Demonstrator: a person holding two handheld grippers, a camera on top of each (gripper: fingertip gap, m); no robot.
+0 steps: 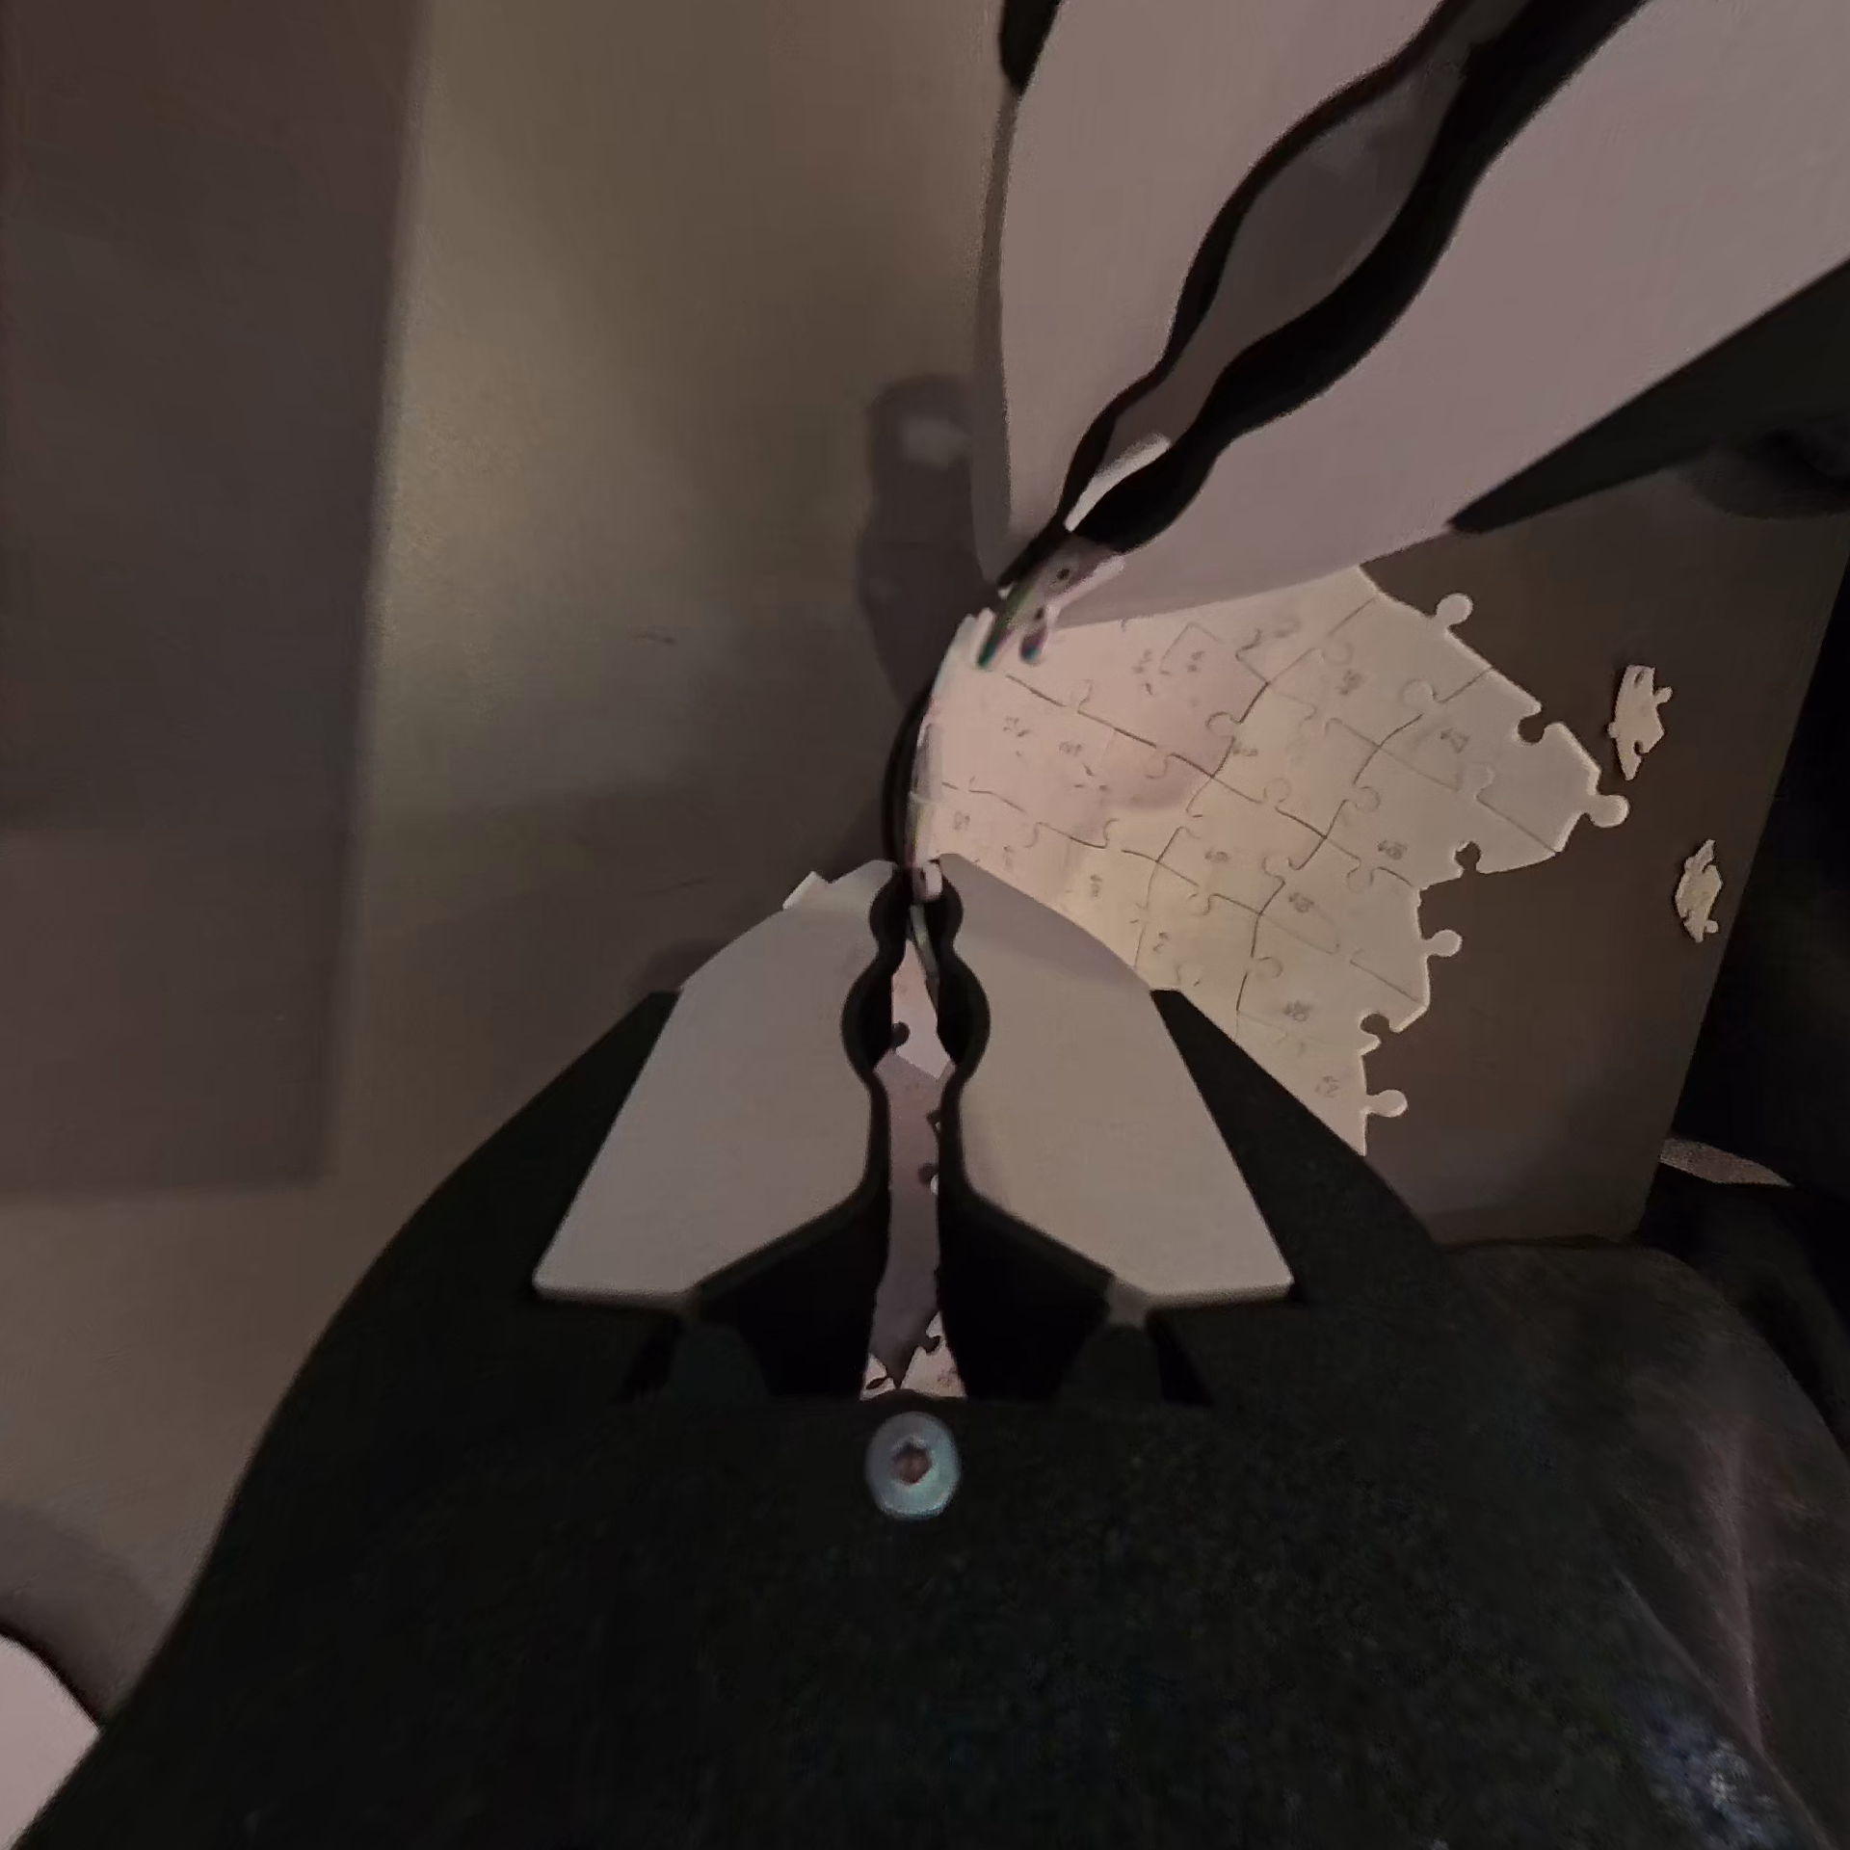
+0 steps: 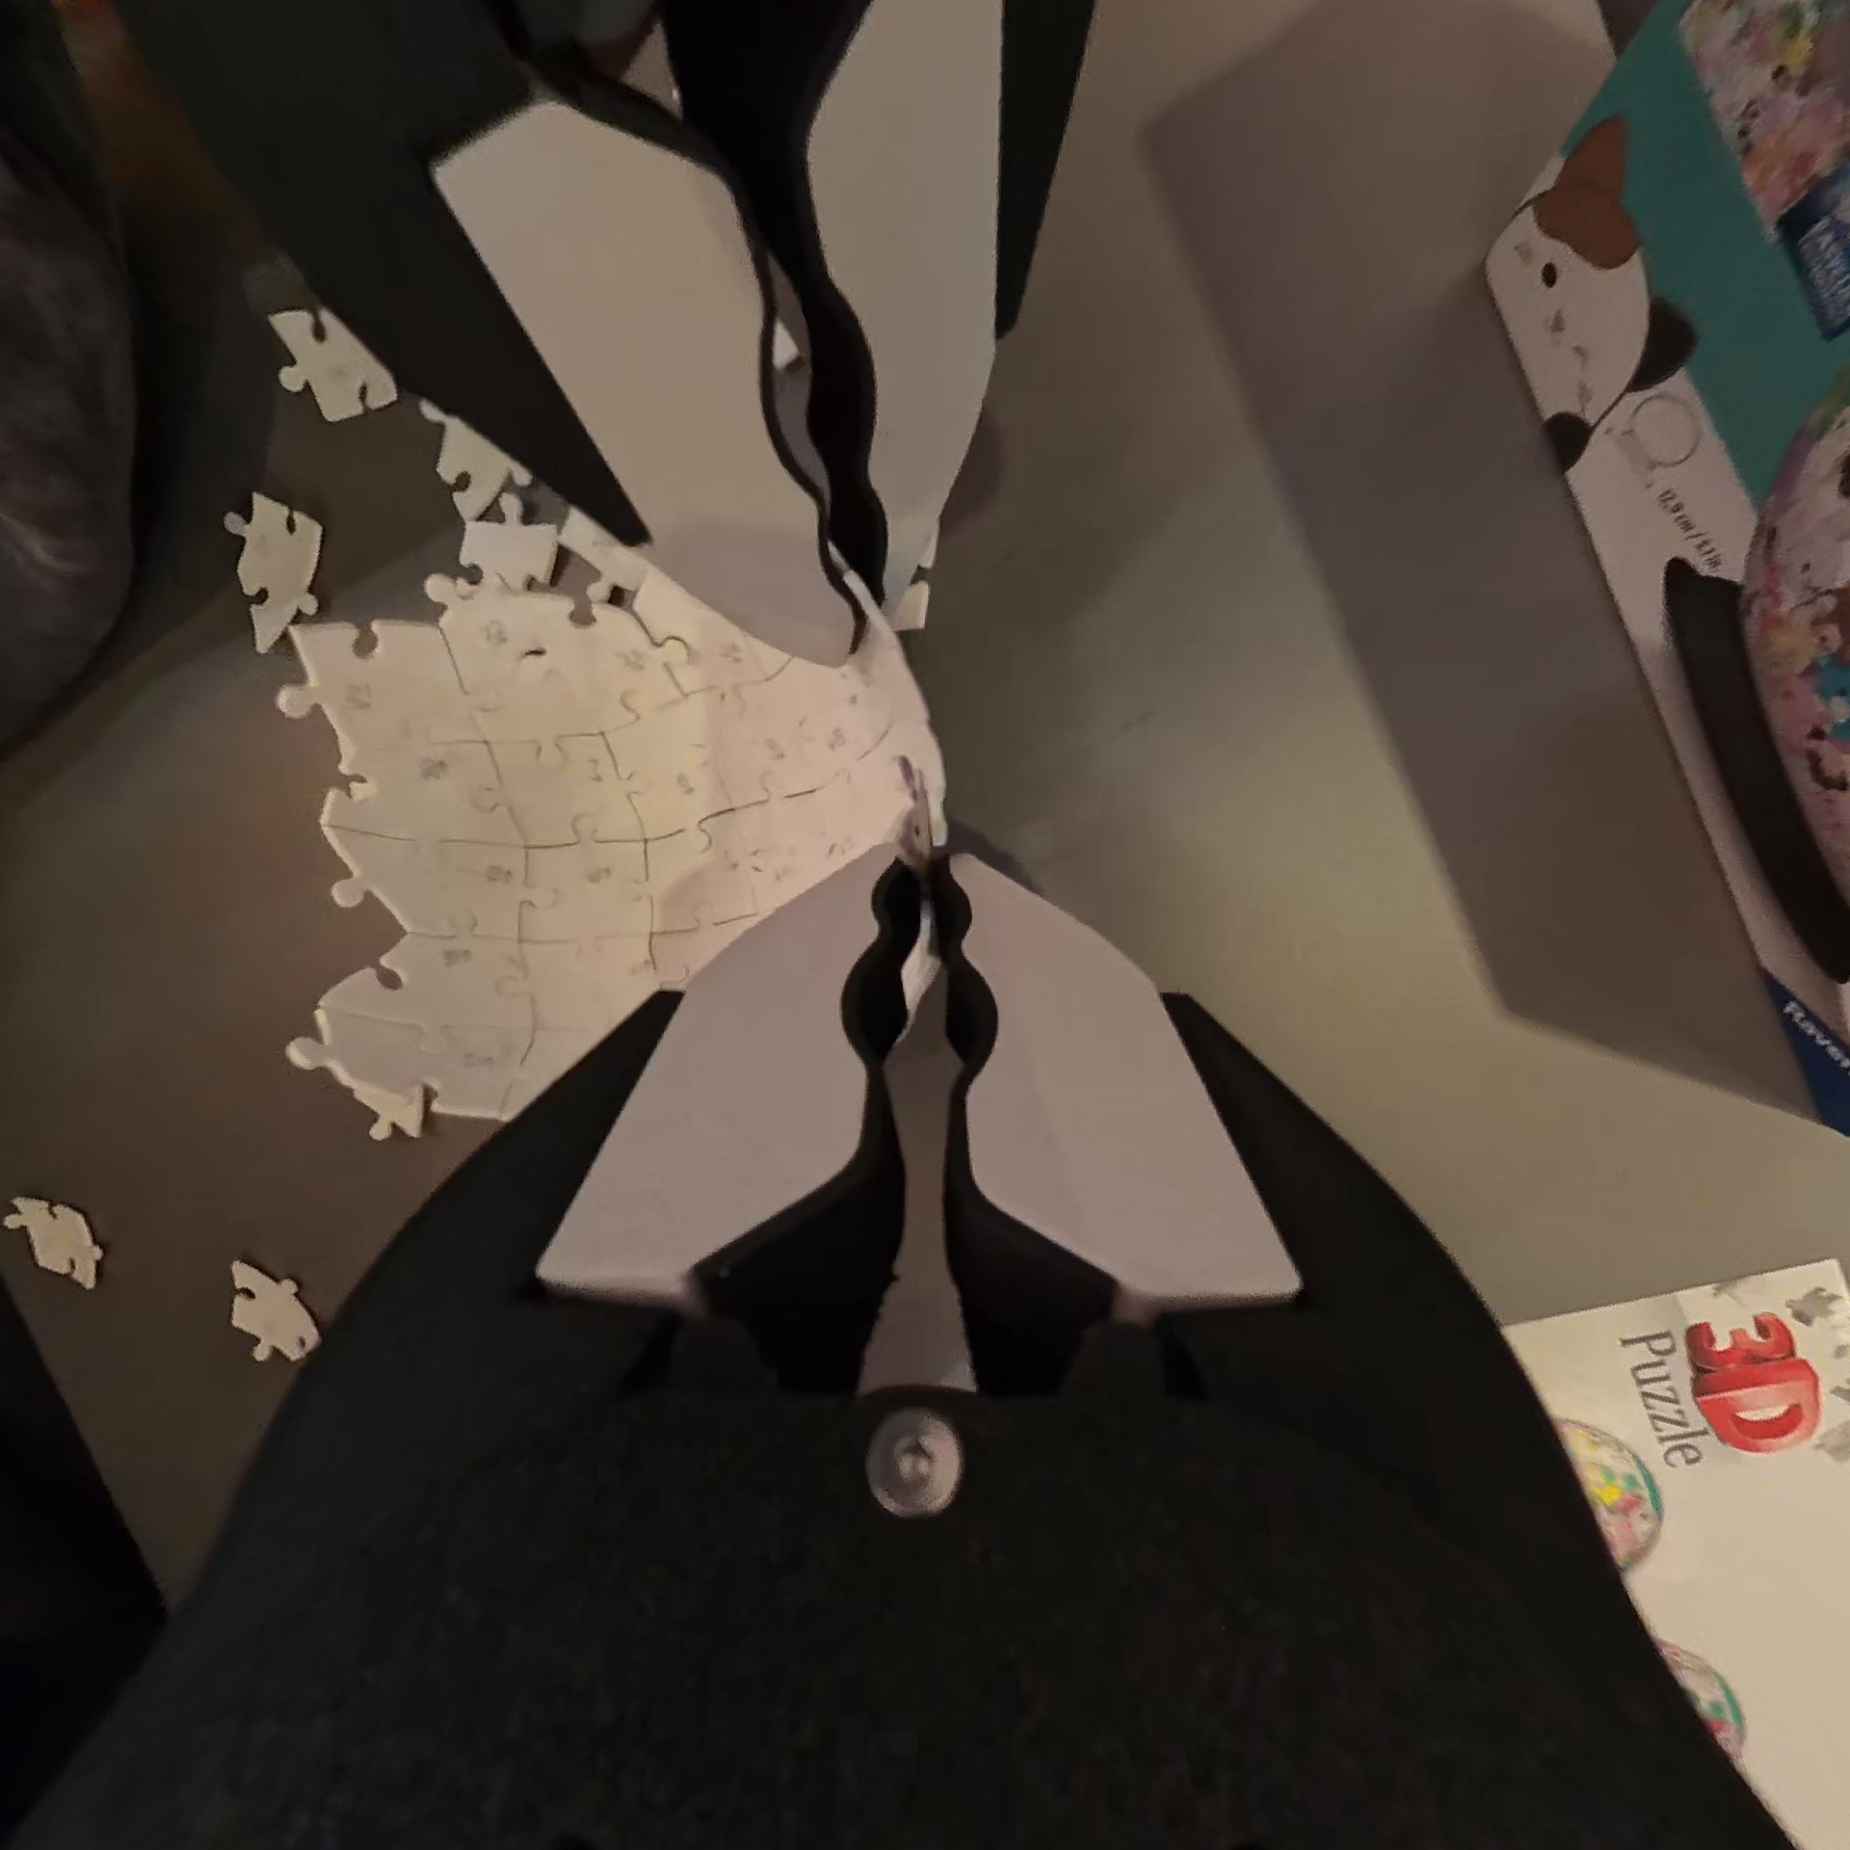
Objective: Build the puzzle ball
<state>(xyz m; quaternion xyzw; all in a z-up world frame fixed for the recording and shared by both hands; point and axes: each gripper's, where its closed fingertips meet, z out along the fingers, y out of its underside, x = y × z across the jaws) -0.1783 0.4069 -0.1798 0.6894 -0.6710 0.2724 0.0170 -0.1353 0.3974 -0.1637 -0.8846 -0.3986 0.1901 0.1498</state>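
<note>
A partly built puzzle ball point(image 1: 1251, 821), a curved white shell of joined pieces with its inner side showing, is held up off the dark surface; it also shows in the right wrist view point(image 2: 561, 801). My left gripper point(image 1: 916, 886) is shut on the shell's rim, and shows from above in the right wrist view point(image 2: 861, 611). My right gripper point(image 2: 926, 886) is shut on a puzzle piece point(image 2: 916, 961) right at the shell's rim. It enters the left wrist view from the upper right point(image 1: 1041, 591). I cannot tell whether that piece is locked in.
Loose white pieces lie on the dark surface beyond the shell point(image 1: 1642, 716) point(image 1: 1699, 906) and around it point(image 2: 275, 571) point(image 2: 270, 1311). The puzzle's box point(image 2: 1702, 501) stands at the right on the pale tabletop point(image 2: 1251, 751). A printed leaflet point(image 2: 1702, 1482) lies near the lower right. The grippers' ends are close to 5 cm from one another.
</note>
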